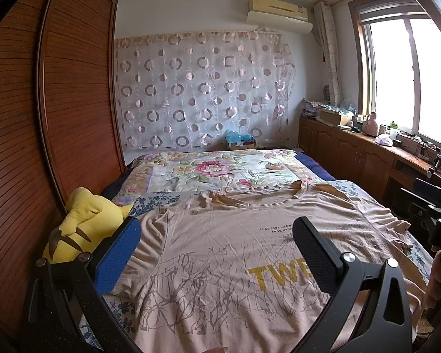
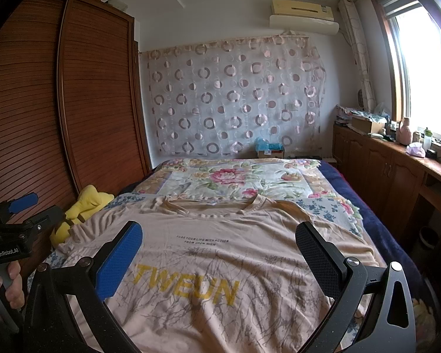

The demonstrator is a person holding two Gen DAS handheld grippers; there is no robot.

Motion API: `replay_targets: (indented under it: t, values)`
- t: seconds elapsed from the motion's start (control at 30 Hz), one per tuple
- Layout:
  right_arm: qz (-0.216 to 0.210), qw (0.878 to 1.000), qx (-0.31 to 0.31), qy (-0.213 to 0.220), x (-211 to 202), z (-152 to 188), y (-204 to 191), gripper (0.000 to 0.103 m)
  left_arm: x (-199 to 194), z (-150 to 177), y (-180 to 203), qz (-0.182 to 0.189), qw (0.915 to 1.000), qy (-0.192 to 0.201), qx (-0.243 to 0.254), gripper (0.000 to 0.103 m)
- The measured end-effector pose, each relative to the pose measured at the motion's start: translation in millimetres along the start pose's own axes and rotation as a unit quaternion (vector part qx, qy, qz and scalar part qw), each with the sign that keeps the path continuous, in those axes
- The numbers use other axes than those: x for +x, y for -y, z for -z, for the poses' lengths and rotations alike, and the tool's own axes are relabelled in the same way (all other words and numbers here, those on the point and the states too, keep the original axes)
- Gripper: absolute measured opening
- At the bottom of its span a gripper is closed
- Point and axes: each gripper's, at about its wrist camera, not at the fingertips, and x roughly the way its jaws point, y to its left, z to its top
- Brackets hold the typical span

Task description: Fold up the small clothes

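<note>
A: On the bed [image 2: 397, 206], you're looking at a beige T-shirt [image 2: 220, 264] lying face up and flat, yellow "TWEUN" print showing, collar toward the floral quilt [image 2: 235, 179].

B: Jaws?

A: You're holding both wide apart over the shirt's lower half. Left gripper [image 1: 217, 253] is gripping nothing; same for the right gripper [image 2: 219, 257].

B: Surroundings?

A: Yellow plush toy [image 1: 85, 223] is sitting just beside the shirt's left sleeve, against the slatted wardrobe [image 1: 73, 103]. Your left hand [image 2: 8, 282] is showing on its handle in the right view.
</note>
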Motion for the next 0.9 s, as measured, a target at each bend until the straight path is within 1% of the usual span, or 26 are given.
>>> replay_targets:
  t: [0.9]
  values:
    - [-0.001,1.0,0.001,0.001,-0.3,-1.0,-1.0,0.103,-1.2,0.5,0.3,0.0,1.0,0.002,0.001,0.103]
